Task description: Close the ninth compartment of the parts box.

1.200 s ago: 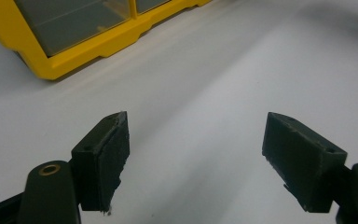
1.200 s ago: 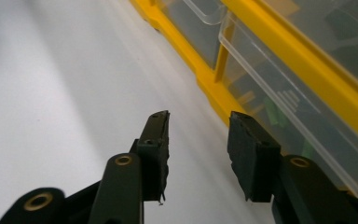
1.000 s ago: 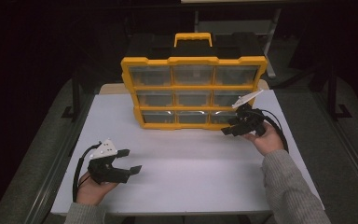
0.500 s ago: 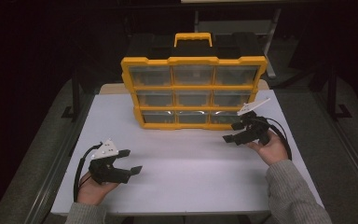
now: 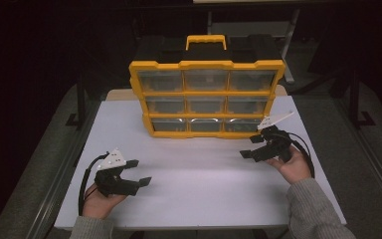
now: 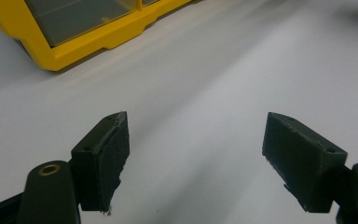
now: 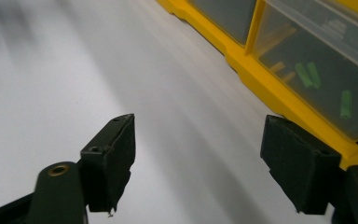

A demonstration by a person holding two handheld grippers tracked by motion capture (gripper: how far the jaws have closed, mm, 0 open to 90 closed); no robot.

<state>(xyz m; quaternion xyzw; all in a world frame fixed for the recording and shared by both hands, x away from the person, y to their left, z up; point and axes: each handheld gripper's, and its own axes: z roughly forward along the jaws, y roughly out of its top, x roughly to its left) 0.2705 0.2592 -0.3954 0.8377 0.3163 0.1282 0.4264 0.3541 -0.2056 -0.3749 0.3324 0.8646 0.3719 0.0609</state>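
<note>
Yellow-framed organiser case (image 5: 206,97) stands upright, clear drawers facing both released, empty tools (image 5: 132,172) (image 5: 252,146).

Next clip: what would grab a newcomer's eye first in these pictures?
The yellow organizer case with its black-and-yellow handle stands upright at the back of the white table, its clear compartments facing the person. Green pieces show inside a bottom compartment. In front, the left gripper and right gripper are both open and empty, the right one close to the case's lower right corner.
</note>
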